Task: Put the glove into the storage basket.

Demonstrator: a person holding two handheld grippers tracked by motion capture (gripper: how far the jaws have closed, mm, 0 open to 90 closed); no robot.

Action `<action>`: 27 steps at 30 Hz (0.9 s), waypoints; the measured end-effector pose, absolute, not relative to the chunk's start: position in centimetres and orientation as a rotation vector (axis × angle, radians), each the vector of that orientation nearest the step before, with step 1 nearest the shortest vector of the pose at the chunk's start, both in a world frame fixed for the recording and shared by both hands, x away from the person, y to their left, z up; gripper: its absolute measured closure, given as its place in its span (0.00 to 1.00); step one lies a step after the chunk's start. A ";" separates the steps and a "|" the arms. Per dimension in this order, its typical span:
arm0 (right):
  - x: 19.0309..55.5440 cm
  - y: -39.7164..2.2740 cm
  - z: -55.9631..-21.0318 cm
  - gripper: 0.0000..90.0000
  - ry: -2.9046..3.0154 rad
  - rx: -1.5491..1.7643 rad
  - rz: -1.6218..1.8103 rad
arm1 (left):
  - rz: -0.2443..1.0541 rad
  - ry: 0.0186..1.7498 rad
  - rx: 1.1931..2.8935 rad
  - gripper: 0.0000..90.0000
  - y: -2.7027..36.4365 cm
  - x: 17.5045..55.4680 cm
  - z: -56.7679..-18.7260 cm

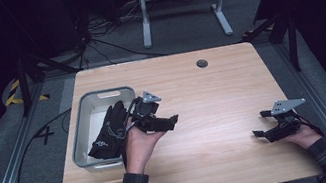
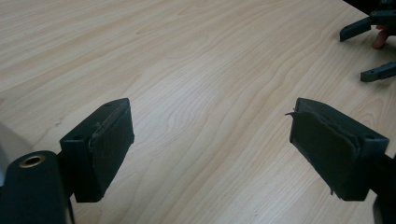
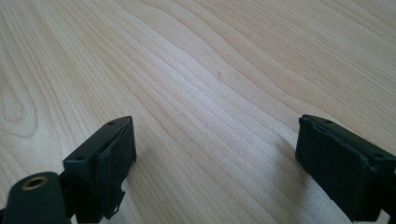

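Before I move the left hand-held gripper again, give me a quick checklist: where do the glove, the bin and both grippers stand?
1. Left hand-held gripper empty: ok, jaws wide apart with bare wood between them in its own view.
2. Right hand-held gripper empty: ok, jaws open over bare table.
3. Black glove in the grey bin: not ok, it drapes over the bin's near right rim, part inside.
4. Glove free of the left gripper: ok, it lies beside the hand, not between the jaws.
5. Bin fully on the table: ok, at the left edge.
6. Grippers apart: ok, a wide stretch of wood separates them.
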State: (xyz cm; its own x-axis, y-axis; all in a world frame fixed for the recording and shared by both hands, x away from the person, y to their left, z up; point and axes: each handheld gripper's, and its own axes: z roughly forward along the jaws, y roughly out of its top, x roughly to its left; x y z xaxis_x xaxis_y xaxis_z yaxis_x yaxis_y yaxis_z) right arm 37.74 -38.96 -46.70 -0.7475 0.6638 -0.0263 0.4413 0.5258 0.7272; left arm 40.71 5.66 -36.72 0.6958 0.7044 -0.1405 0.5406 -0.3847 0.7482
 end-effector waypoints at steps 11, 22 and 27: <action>37.7 -39.0 -46.7 0.14 2.468 0.922 1.049 | 0.238 0.904 2.122 0.16 2.5 39.5 -38.5; 37.7 -39.0 -46.7 0.14 2.468 0.922 1.050 | 0.210 0.843 2.160 0.16 -0.3 38.4 -40.9; 37.7 -39.0 -46.7 0.14 2.468 0.922 1.049 | 0.209 0.817 2.176 0.16 -1.3 38.2 -42.0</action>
